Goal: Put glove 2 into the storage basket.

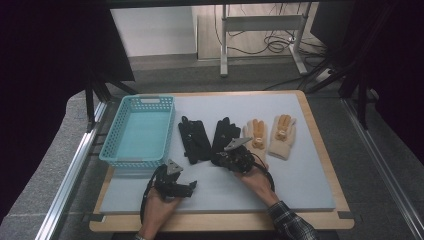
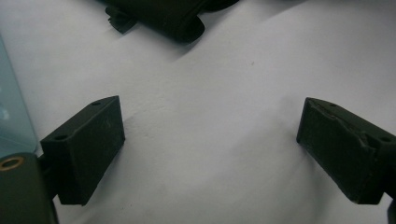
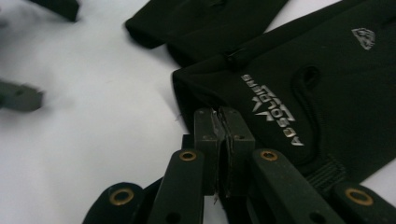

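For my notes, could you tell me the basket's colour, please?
The basket is light turquoise, clearest in the high view.

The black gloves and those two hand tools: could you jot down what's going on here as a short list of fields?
surface: pale grey mat on a wooden table
basket: turquoise basket, left side, nothing visible inside
black gloves: two, side by side; right black glove, left black glove
cream gloves: pair, right of the black ones
right gripper: jaws shut at the cuff edge of the right black glove
left gripper: open over bare mat
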Demonstrator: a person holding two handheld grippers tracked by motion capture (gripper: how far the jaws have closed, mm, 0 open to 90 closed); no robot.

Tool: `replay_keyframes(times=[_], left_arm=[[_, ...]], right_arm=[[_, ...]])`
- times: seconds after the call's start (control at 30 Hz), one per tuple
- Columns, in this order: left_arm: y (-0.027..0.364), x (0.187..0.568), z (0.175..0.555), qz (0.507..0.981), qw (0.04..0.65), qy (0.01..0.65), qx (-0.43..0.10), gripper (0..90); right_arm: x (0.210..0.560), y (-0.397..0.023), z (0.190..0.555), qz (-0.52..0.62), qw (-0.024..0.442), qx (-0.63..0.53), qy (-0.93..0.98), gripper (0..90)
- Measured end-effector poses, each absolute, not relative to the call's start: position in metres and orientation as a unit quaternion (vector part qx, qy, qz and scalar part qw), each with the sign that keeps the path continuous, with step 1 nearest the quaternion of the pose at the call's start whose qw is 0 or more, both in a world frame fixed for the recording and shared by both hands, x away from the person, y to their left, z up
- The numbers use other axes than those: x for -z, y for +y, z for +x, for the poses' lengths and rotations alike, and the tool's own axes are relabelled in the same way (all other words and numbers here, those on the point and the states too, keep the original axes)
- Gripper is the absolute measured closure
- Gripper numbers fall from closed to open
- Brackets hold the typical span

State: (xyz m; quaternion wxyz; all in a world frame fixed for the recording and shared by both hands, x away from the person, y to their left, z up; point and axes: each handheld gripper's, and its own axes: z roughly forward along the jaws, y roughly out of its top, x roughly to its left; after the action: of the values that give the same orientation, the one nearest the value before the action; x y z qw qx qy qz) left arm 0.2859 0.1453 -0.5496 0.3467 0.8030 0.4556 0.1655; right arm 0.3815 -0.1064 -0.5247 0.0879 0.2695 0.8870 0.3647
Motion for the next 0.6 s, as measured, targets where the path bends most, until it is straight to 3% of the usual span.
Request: replay_keyframes(times=[0.37, 0.6], left_arm=[[0.145, 0.550, 0.286, 0.803, 0.346, 0.456, -0.165, 7.7], [0.145, 0.550, 0.286, 0.803, 0.346, 0.455, -0.165, 7.7]], right_arm=[[0.521, -0.106, 0.421, 0.286, 0.127, -0.339, 0.887, 84.3], [0.501, -0.089, 0.410, 0.254, 0.120, -0.362, 0.889, 70.4]])
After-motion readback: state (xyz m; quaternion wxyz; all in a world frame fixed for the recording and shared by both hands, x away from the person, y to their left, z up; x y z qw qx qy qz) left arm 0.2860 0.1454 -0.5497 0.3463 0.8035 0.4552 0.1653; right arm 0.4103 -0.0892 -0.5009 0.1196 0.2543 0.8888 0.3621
